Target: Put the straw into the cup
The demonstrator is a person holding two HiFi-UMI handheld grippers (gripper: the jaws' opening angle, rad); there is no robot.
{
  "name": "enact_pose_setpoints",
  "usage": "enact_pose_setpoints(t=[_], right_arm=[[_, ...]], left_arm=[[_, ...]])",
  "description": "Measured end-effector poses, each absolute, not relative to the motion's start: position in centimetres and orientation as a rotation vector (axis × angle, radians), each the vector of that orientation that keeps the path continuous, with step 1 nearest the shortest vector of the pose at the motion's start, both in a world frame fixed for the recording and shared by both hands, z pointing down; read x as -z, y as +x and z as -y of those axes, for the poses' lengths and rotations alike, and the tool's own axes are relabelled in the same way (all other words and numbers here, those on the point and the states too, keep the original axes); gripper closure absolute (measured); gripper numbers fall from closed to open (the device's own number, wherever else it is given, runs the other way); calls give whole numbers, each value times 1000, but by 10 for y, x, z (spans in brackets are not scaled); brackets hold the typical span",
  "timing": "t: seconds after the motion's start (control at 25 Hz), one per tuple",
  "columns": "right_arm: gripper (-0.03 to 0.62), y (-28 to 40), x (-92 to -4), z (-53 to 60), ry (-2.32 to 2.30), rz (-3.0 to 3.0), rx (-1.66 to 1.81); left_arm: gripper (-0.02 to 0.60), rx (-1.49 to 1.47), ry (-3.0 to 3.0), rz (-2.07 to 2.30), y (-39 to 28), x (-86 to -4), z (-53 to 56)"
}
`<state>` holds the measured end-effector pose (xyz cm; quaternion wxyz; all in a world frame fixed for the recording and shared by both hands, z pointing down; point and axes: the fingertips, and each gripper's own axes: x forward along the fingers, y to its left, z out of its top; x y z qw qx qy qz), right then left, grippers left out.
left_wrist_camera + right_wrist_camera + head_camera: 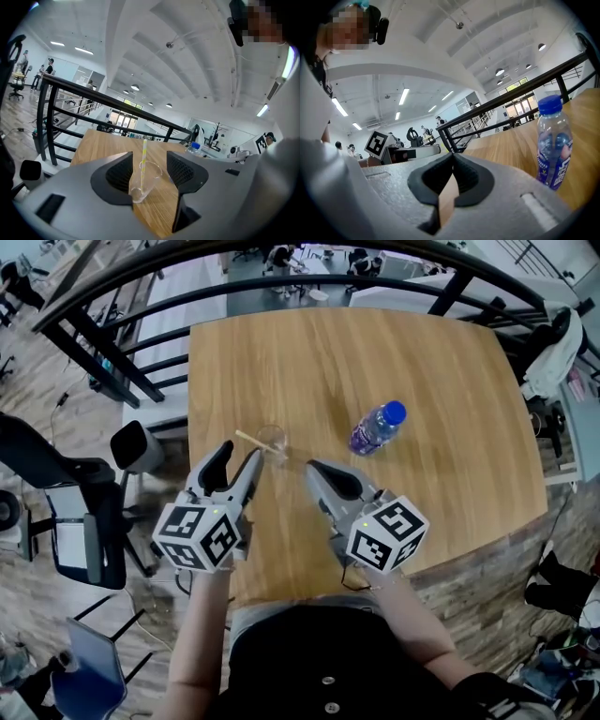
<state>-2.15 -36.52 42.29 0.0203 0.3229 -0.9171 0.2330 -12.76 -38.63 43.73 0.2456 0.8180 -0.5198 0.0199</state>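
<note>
Left gripper view looks along the left tongs (149, 158), whose jaws stand spread wide with nothing pressed between their ribbed pads. In the gap between them, just past the tips, the clear cup (145, 180) stands upright on the tabletop (101, 140), and the pale yellow straw (144, 153) rises out of it, its lower end inside and its upper part leaning on the rim. The right gripper view shows the right tongs (452, 159) pressed together at the tips, pinching nothing; only bare wood shows through the slit below them.

From the head view, both tongs hover side by side over the near part of the tabletop, the left tongs aimed at the cup and close to it, the right tongs just beside it but apart. A blue-capped bottle (377, 427) lies on its side to the right, well clear of the cup. A dark railing (309, 282) runs past the tabletop's far edge.

As I judge it, the task's main step is done: the straw sits in the cup and the left tongs no longer hold it. What looks left is to draw both tongs away without knocking the light cup.
</note>
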Motion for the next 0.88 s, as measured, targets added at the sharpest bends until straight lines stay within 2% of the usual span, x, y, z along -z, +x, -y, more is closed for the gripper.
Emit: enact_pose_setpoints(t=[0.32, 0.52, 0.68, 0.88], right_arm=[[595, -16, -397, 339, 1026, 2883, -633], [595, -11, -387, 325, 1052, 2899, -631], [595, -9, -381, 310, 1020, 2900, -621], [595, -12, -384, 292, 983, 2884, -618]], left_arm=[[367, 19, 2270, 1406, -124, -411, 349], [474, 111, 2322, 1406, -120, -396, 326], [512, 104, 2324, 1373, -111, -397, 308], [529, 86, 2315, 1328, -102, -404, 288]])
